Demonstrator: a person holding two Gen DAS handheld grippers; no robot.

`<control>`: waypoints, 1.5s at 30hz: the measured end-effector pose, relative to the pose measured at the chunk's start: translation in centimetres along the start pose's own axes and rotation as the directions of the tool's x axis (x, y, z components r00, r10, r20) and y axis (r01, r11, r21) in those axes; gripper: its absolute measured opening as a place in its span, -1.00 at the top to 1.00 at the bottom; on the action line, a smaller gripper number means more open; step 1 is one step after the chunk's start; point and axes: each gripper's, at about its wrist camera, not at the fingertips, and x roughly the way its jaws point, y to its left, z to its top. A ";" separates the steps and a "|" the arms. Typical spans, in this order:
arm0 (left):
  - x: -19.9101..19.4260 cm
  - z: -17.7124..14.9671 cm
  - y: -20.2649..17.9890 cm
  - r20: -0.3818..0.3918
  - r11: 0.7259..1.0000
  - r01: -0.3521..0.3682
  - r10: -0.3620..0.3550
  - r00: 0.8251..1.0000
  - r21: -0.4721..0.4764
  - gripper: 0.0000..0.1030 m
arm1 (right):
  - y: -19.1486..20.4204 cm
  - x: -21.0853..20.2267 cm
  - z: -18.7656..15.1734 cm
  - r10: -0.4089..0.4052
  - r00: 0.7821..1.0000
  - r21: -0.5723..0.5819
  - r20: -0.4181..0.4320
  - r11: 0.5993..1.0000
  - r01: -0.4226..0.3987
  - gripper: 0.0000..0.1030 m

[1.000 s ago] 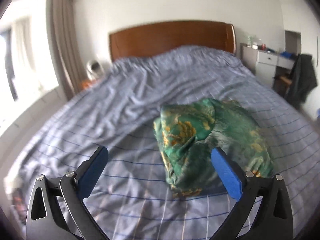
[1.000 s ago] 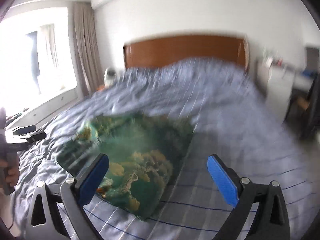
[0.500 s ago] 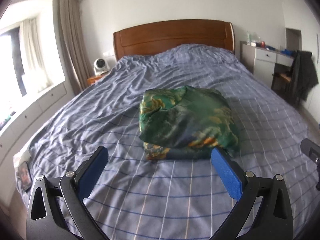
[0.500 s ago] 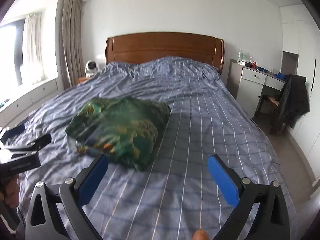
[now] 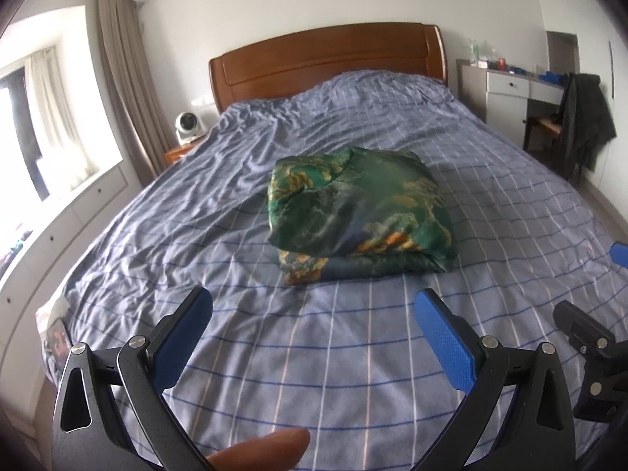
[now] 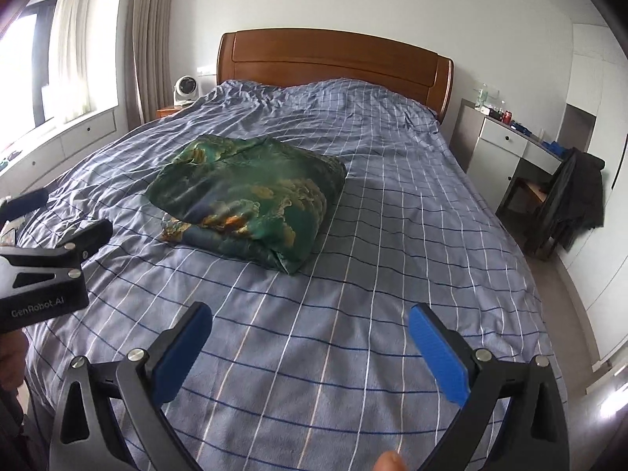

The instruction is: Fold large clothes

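Both claws, left claw (image 5: 310, 337) and right claw (image 6: 310, 347), are hanging spread and empty near the folded green-and-gold patterned silky garment (image 5: 359, 212) lying on the blue checked bed (image 5: 353, 353), folding seemingly finished.

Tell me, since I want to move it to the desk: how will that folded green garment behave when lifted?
The green garment looks glossy, so probably slippery. Its folded layers sag at the edges, so it is likely floppy and may unfold unless supported underneath.
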 end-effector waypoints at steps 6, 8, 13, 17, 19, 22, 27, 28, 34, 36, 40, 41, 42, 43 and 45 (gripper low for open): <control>-1.1 -0.7 0.1 -0.021 0.999 0.050 -0.050 0.999 -0.014 -0.99 | 0.8 -1.4 -0.4 0.037 0.999 -0.006 -0.016 0.999 -0.037 -0.98; -1.5 -0.9 0.3 -0.031 0.998 0.058 -0.058 0.998 -0.024 -0.99 | 0.9 -1.8 -0.4 0.044 0.999 -0.003 -0.024 0.999 -0.044 -0.98; -2.5 -1.2 0.8 -0.053 0.996 0.077 -0.079 0.995 -0.047 -0.99 | 0.7 -2.6 -0.5 0.039 0.999 0.016 -0.031 0.999 -0.039 -0.98; -3.0 -1.3 1.1 -0.067 0.994 0.085 -0.089 0.994 -0.066 -0.99 | 0.7 -3.0 -0.6 0.042 0.998 0.020 -0.048 0.999 -0.041 -0.98; -3.1 -1.4 1.2 -0.076 0.993 0.094 -0.099 0.992 -0.071 -0.99 | 1.0 -3.1 -0.7 0.039 0.998 0.008 -0.056 0.999 -0.039 -0.98; -3.3 -1.5 1.2 -0.076 0.995 0.082 -0.087 0.993 -0.064 -0.99 | 1.5 -3.2 -0.7 0.040 0.997 -0.008 -0.070 0.999 -0.041 -0.98; -3.4 -1.8 1.4 -0.084 0.996 0.061 -0.067 0.994 -0.069 -0.99 | 2.4 -3.6 -0.5 0.020 0.997 -0.035 -0.068 0.999 -0.023 -0.98; -3.3 -1.8 1.4 -0.085 0.996 0.061 -0.066 0.994 -0.069 -0.99 | 2.4 -3.7 -0.5 0.021 0.997 -0.033 -0.068 0.999 -0.024 -0.98; -2.9 -2.0 0.8 -0.096 0.996 0.059 -0.065 0.993 -0.061 -0.99 | 2.2 -4.0 -0.5 0.009 0.998 -0.024 -0.063 1.000 -0.011 -0.98; -3.0 -2.0 0.7 -0.091 0.996 0.061 -0.066 0.994 -0.057 -0.99 | 2.0 -4.0 -0.5 0.004 0.998 -0.022 -0.062 1.000 -0.005 -0.98; -3.0 -2.0 0.5 -0.088 0.997 0.064 -0.068 0.994 -0.050 -0.99 | 1.9 -4.1 -0.6 0.002 0.998 -0.027 -0.058 1.000 -0.004 -0.98; -3.0 -2.0 0.5 -0.088 0.997 0.063 -0.067 0.994 -0.049 -0.99 | 2.0 -4.1 -0.6 0.004 0.998 -0.027 -0.060 1.000 -0.006 -0.98; -3.0 -2.0 0.5 -0.089 0.997 0.062 -0.066 0.994 -0.048 -0.99 | 2.0 -4.1 -0.6 0.006 0.998 -0.027 -0.062 1.000 -0.008 -0.98; -2.9 -2.0 0.5 -0.090 0.997 0.061 -0.065 0.994 -0.048 -0.99 | 2.0 -4.0 -0.6 0.007 0.998 -0.027 -0.063 1.000 -0.009 -0.98; -2.8 -2.0 0.5 -0.093 0.997 0.058 -0.063 0.994 -0.048 -0.99 | 2.1 -3.9 -0.7 0.009 0.998 -0.029 -0.067 1.000 -0.010 -0.98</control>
